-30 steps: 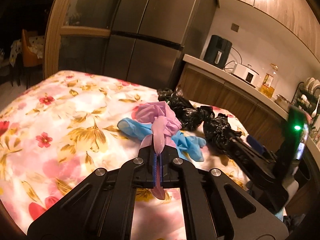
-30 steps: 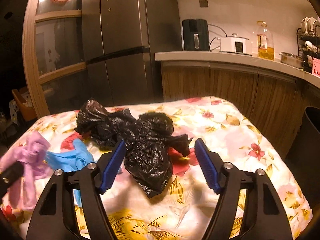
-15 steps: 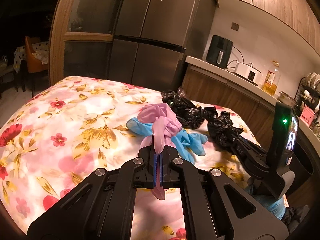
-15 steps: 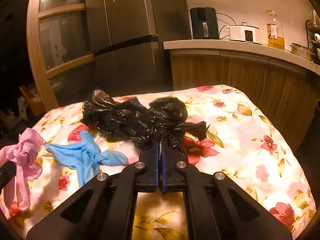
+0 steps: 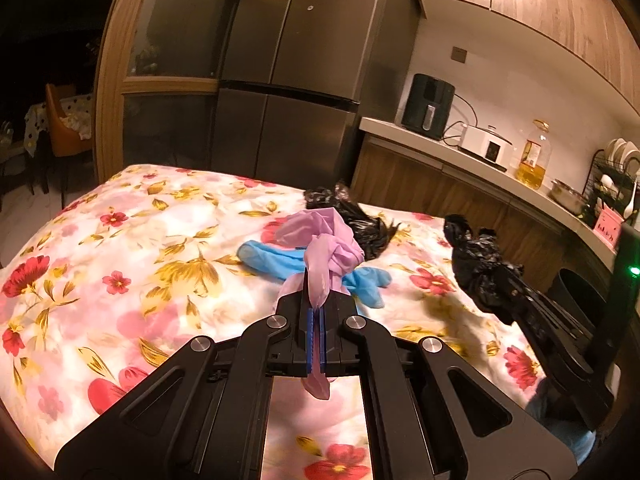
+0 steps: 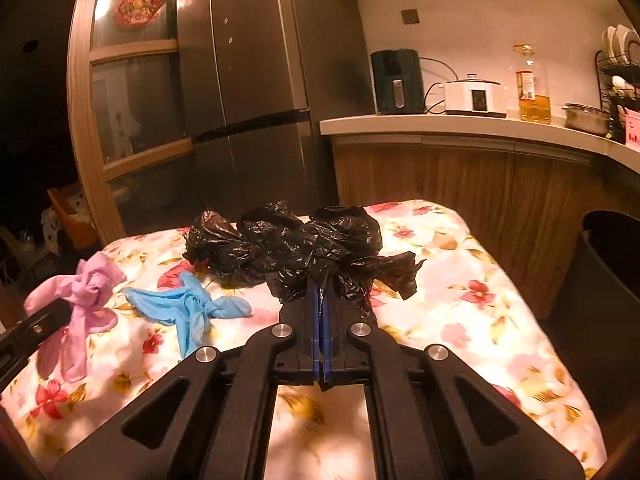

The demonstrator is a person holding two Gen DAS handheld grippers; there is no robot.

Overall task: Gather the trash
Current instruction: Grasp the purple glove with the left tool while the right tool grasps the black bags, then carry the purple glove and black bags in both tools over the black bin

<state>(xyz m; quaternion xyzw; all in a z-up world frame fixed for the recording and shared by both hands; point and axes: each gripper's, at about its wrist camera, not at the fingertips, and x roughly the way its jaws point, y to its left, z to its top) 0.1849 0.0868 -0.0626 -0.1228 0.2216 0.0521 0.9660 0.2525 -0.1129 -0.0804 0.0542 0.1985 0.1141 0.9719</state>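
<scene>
A big table (image 5: 120, 240) with a flowery cloth fills the kitchen, and a dark bin (image 6: 608, 256) stands by its right side. On the cloth lies a black bag (image 6: 216, 240), crumpled up. A second black bag (image 6: 332, 248) looks lifted a bit; the right gripper (image 6: 321, 300) has its fingers shut tight on a twisted bit of it. Near the first bag a blue glove (image 6: 188, 308) lies flat on the cloth. The left gripper (image 5: 316, 312) has its fingers pressed together on a pink glove (image 5: 324, 244), which hangs up off the table. All this trash looks light, soft and floppy. It will likely sag and swing, so pinch a bunched or knotted part, not a thin loose edge that could slip out.
</scene>
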